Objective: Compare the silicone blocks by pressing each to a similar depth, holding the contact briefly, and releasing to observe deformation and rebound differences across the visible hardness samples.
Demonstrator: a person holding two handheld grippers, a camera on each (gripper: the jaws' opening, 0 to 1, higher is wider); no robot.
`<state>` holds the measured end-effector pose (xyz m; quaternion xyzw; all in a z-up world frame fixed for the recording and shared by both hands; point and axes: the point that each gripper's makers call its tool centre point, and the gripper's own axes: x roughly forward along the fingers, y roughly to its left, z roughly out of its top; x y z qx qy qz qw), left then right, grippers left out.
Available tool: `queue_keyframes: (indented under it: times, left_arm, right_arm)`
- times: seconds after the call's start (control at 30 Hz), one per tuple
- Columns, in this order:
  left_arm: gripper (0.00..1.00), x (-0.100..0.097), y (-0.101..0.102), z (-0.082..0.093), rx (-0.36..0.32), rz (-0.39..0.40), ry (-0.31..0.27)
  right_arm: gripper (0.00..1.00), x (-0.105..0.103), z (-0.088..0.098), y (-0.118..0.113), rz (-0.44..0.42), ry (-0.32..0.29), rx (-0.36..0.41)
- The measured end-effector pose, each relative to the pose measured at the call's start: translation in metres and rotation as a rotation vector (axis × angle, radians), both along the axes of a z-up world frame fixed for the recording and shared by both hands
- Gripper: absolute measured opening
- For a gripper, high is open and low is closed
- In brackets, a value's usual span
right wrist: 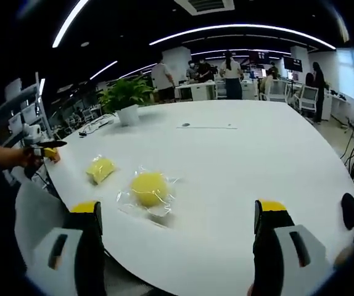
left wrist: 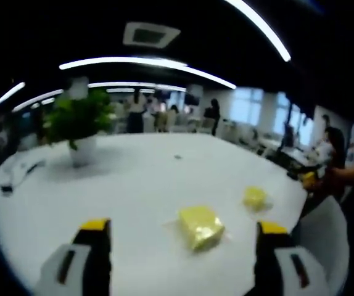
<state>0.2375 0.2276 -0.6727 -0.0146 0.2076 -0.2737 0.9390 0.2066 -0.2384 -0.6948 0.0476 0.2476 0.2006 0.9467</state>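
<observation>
In the left gripper view the left gripper (left wrist: 183, 237) hangs with its jaws wide apart and nothing between them, the yellow-tipped fingers (left wrist: 97, 227) rising at the bottom left and bottom right of the frame. Just above the gap, lower centre, lies the square block (left wrist: 200, 227), yellow and wrapped in clear film; the jaws are near it but not touching. Farther up and to the right sits the round block (left wrist: 255, 197), smaller in the frame.

In the right gripper view the right gripper (right wrist: 180, 216) is likewise spread open and empty. The round block (right wrist: 149, 188) lies in its clear wrap at lower centre-left, a little above and inside the left finger; the square block (right wrist: 100, 169) is farther to the left. Both rest on the white table (right wrist: 238, 160), apart from each other.

At the upper left of the table stands a potted plant (right wrist: 125, 98). At the left edge a hand (right wrist: 38, 153) holds something small and yellow; what it is I cannot tell.

As a judgement: no block is under contact or visibly dented, so every press, hold and release looks left to do.
</observation>
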Motion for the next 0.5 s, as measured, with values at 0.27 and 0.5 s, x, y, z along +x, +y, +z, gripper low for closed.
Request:
queue_keyframes:
  times: [0.27, 0.5]
  left_arm:
    - [1.0, 0.005, -0.001, 0.004, -0.032, 0.018, 0.017]
    - [1.0, 0.005, -0.015, 0.006, -0.07, 0.015, 0.045]
  right_arm:
    - [0.96, 0.0, 0.003, 0.005, 0.005, -0.008, 0.006]
    - [0.96, 0.0, 0.0, 0.008, 0.007, -0.003, 0.02]
